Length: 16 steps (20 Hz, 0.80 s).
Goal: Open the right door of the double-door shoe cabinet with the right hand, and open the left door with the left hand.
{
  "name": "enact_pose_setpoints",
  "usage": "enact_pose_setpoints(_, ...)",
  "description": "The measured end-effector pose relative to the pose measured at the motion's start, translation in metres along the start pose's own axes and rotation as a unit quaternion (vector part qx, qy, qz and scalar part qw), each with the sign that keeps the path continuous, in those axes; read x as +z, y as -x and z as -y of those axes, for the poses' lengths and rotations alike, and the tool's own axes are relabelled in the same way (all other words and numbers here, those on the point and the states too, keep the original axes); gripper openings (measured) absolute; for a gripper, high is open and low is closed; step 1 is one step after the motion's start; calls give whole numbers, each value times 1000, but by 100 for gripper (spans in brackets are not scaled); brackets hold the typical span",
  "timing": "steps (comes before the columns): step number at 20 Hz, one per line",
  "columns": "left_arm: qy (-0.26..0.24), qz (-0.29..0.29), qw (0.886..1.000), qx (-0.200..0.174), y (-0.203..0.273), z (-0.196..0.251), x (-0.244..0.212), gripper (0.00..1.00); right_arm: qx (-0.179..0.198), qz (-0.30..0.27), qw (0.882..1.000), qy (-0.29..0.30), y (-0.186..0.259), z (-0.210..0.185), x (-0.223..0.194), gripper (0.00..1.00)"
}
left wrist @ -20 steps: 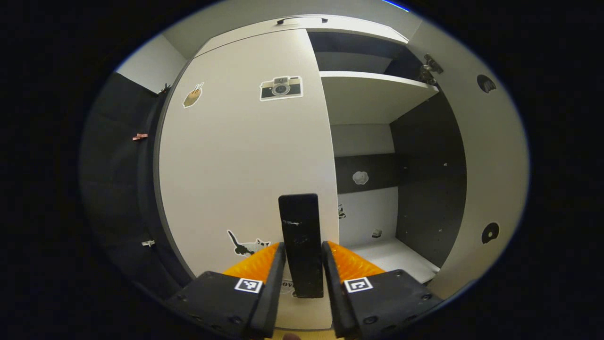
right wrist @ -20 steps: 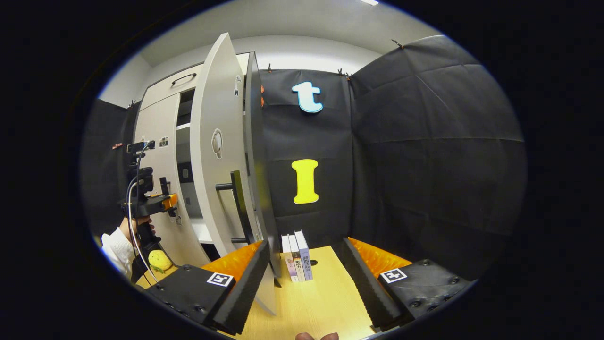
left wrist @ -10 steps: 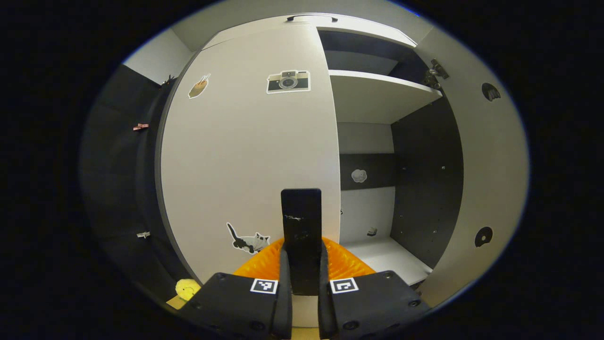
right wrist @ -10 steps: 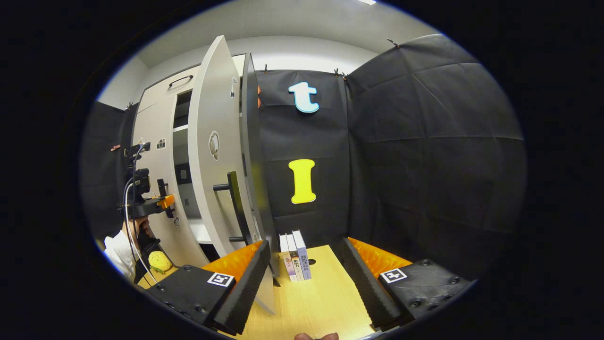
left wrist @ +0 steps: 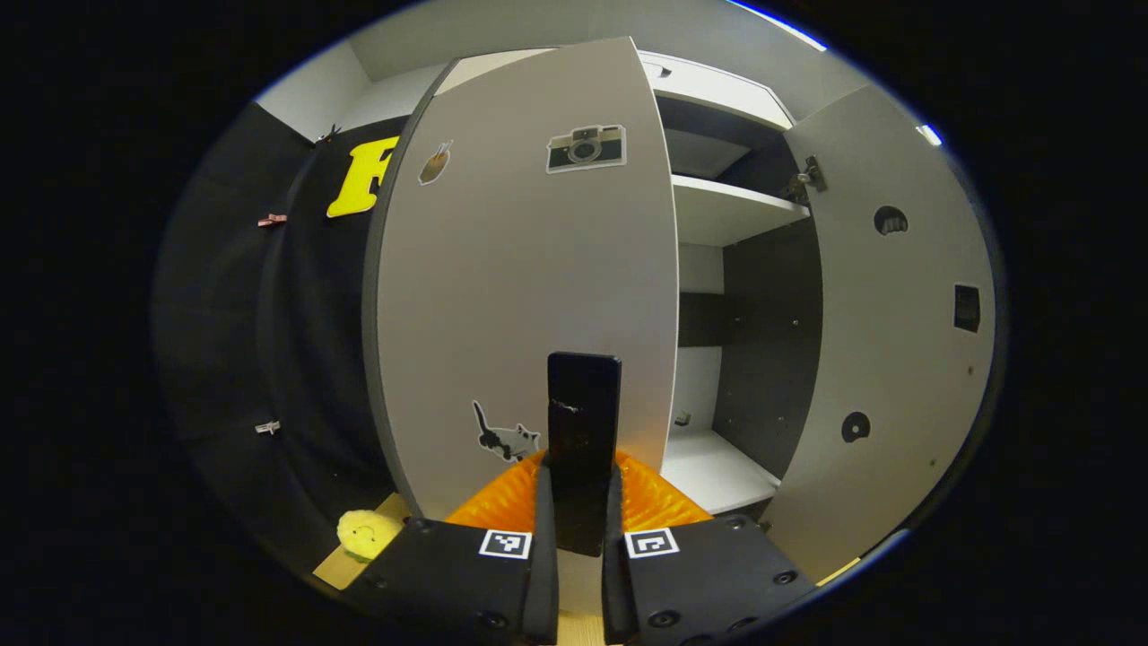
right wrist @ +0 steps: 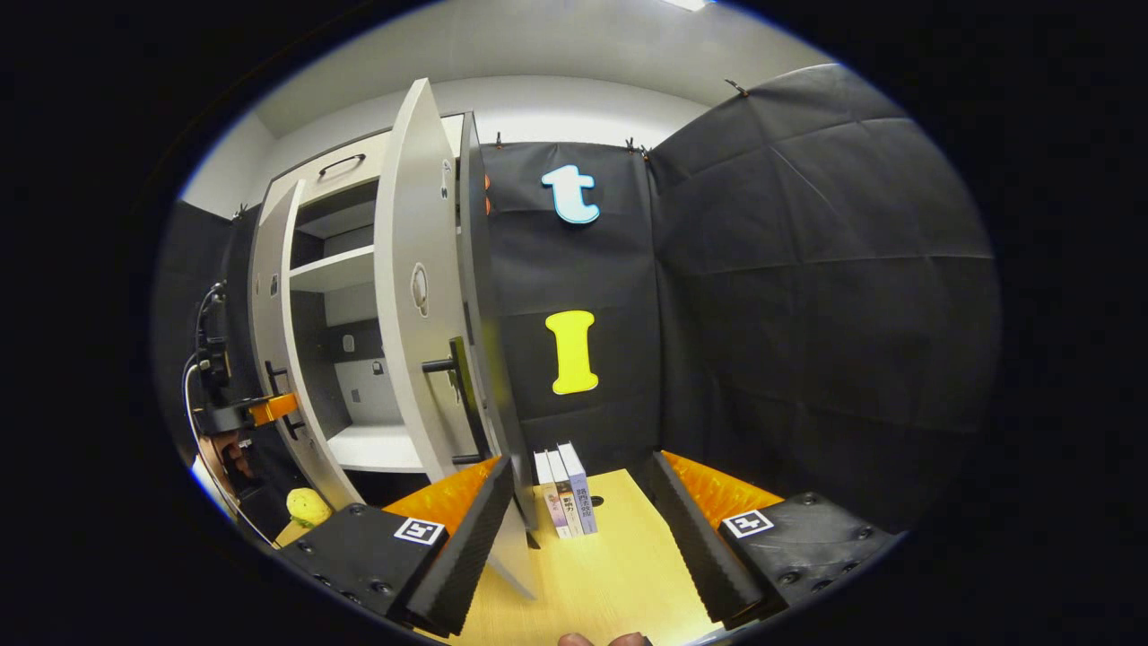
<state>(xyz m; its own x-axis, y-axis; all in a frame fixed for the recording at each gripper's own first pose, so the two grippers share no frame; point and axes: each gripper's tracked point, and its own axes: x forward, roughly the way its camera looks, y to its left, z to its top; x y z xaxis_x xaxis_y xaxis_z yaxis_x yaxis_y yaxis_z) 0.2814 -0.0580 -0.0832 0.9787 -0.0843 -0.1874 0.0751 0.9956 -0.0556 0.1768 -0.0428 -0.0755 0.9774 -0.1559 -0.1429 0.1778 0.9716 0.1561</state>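
Shoe cabinet (right wrist: 350, 269): both doors ajar. Left gripper (left wrist: 578, 502) clamps the left door's handle (left wrist: 583, 408) at 6 o'clock. Right gripper (right wrist: 574, 529) gapes apart, right door (right wrist: 417, 296) at 10 o'clock.

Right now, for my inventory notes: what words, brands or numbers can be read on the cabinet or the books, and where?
Books: spine print is too small to read.
Left door: picture stickers only, no words.
Nothing else can be read.
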Motion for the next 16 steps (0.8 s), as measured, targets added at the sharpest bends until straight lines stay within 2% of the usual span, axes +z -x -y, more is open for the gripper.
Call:
enact_pose_setpoints(1, -2, -2, 1000, -3, -3, -1, 1, 21, 3, 0, 1000, 0, -1, -2, 0, 97)
enact_pose_setpoints(2, -3, -2, 1000, -4, 4, -2, -1, 23, 4, 0, 1000, 0, 0, -4, 0, 97)
enact_pose_setpoints(6, 4, -2, 1000, -9, 11, -9, -3, 23, 6, 2, 1000, 6, 11, -9, 0, 97)
enact_pose_setpoints(11, 8, -9, 1000, -20, 24, -22, -4, 21, -20, 6, 1000, 17, 16, 2, 3, 96)
enact_pose_setpoints(13, 17, -12, 1000, -17, 32, -30, -6, 17, -33, 11, 999, 15, 17, 7, 4, 97)
enact_pose_setpoints(14, 21, -10, 1000, -14, 34, -32, -5, 20, -41, 11, 999, 12, 18, 10, 4, 96)
enact_pose_setpoints(16, 12, -8, 1000, -3, 39, -44, -4, 19, -50, 13, 999, 1, 17, 10, 4, 97)
